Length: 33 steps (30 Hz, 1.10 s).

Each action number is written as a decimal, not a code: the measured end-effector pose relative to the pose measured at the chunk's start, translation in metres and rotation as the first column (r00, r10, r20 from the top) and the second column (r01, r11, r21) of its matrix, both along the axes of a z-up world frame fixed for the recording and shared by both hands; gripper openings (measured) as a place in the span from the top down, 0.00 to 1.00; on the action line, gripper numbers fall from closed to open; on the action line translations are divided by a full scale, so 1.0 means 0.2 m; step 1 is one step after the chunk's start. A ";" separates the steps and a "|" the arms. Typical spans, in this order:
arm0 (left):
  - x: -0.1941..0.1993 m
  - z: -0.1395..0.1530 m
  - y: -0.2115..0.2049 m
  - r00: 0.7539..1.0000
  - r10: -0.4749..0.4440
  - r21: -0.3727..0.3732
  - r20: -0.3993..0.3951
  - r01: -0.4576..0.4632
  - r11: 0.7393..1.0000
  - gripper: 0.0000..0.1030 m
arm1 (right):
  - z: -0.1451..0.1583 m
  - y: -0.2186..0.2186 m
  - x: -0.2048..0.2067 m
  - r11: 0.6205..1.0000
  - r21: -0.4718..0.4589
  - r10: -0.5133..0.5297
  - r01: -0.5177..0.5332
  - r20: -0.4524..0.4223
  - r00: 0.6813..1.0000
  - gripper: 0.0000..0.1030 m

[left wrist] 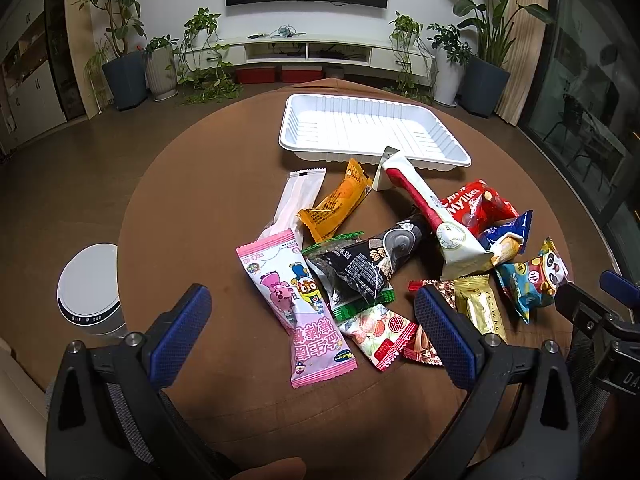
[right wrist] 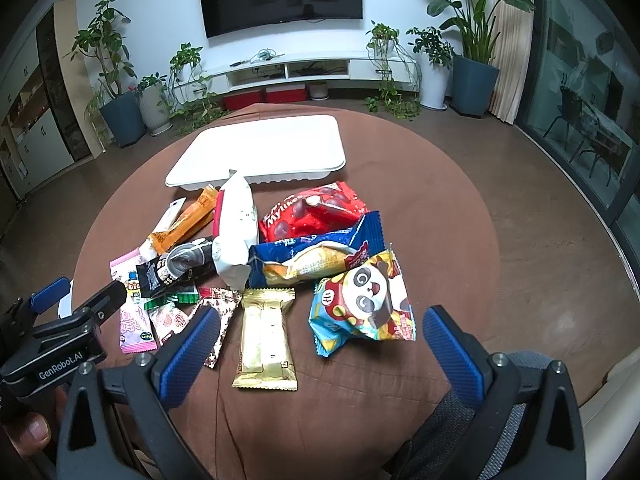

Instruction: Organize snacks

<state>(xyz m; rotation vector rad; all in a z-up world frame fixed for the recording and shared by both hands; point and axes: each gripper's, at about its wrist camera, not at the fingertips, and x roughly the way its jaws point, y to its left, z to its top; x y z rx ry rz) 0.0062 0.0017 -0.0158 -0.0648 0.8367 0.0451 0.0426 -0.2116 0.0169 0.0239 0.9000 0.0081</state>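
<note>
Both tongs are held wide open and empty above the near edge of the brown surface. The left tongs are positioned over the pink packet; the right tongs are positioned over the gold bar and the panda packet. The snacks are heaped loosely just ahead of the tongs, several overlapping. The white tray is set empty beyond the heap, judged to be the intended receptacle. No packet has yet been sorted. "Mylikes" can be read on the red bag. "GenRobot.AI" is printed on the left tongs' body, seen in the right view. Remaining label text is too small to read.
</note>
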 end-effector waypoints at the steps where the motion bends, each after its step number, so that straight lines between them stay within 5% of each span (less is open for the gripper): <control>1: 0.00 0.00 0.00 1.000 -0.001 0.000 -0.001 0.001 1.000 0.00 | 0.00 0.00 0.00 1.000 0.002 -0.001 0.001 0.000 1.000 0.00; 33: 0.01 -0.01 -0.01 1.000 -0.010 -0.003 -0.011 0.010 1.000 0.00 | 0.00 0.01 0.00 1.000 -0.001 0.002 -0.002 0.000 1.000 0.00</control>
